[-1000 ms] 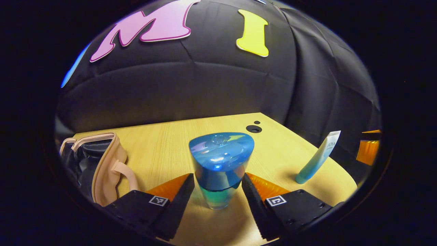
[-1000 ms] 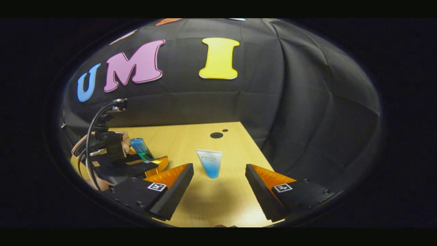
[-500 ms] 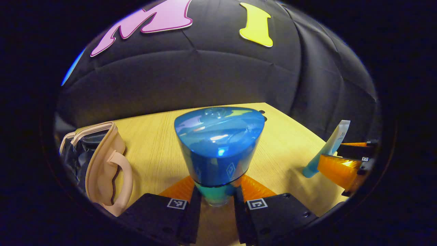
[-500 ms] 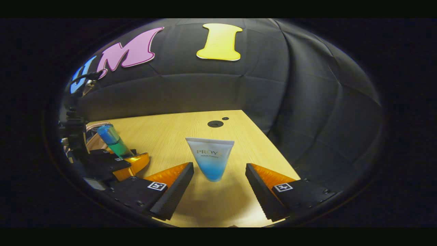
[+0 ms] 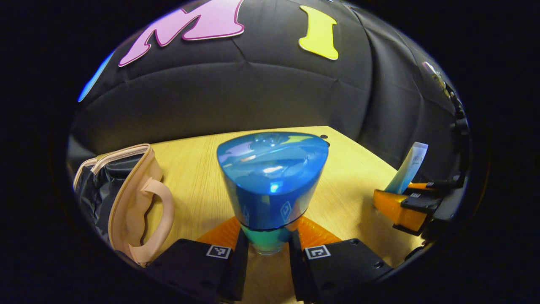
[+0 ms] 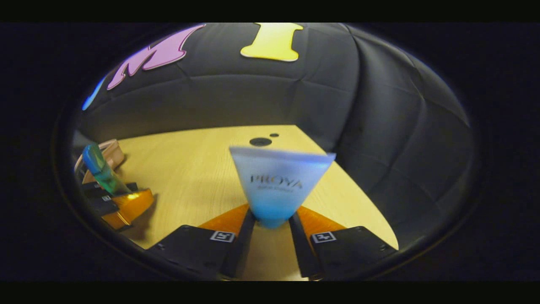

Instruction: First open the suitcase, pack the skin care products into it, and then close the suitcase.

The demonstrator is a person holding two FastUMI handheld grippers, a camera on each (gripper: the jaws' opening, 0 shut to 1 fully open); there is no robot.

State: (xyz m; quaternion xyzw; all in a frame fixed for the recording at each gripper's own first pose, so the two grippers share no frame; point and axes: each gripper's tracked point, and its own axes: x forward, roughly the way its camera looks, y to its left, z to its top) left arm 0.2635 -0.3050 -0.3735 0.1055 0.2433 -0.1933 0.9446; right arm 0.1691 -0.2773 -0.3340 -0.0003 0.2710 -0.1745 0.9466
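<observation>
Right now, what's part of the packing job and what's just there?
Job:
- blue-capped bottle, clamped in the left gripper
- white-and-blue tube, clamped in the right gripper
- open beige suitcase, dark lining showing

Just there:
- wooden table
- round holes in the tabletop

We find dark lettering across the tube [image 6: 276,185], smeared by blur; small diamond emblems on the bottle [image 5: 270,181]; square coded markers [image 5: 218,251] on the left claw [image 5: 268,232] and right claw [image 6: 272,217].
</observation>
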